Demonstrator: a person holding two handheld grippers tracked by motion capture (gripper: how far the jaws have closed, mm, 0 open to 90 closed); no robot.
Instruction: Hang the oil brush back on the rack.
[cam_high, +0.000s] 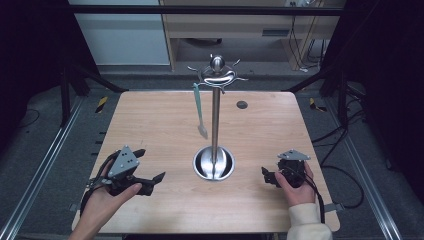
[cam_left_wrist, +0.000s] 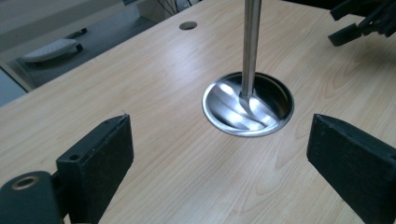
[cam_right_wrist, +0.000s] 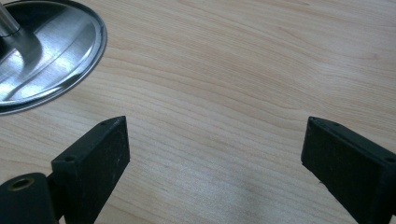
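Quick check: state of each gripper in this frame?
Left gripper: open, holding nothing, jaws wide apart over the table.
Right gripper: open, holding nothing, near the stand's base.

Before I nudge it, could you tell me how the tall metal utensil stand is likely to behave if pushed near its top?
The utensil stand is a thin pole on a small round base, so a high push would probably tip it rather than slide it. Its polished steel likely gives a slippery grip. The green utensil hanging from one hook would probably swing.
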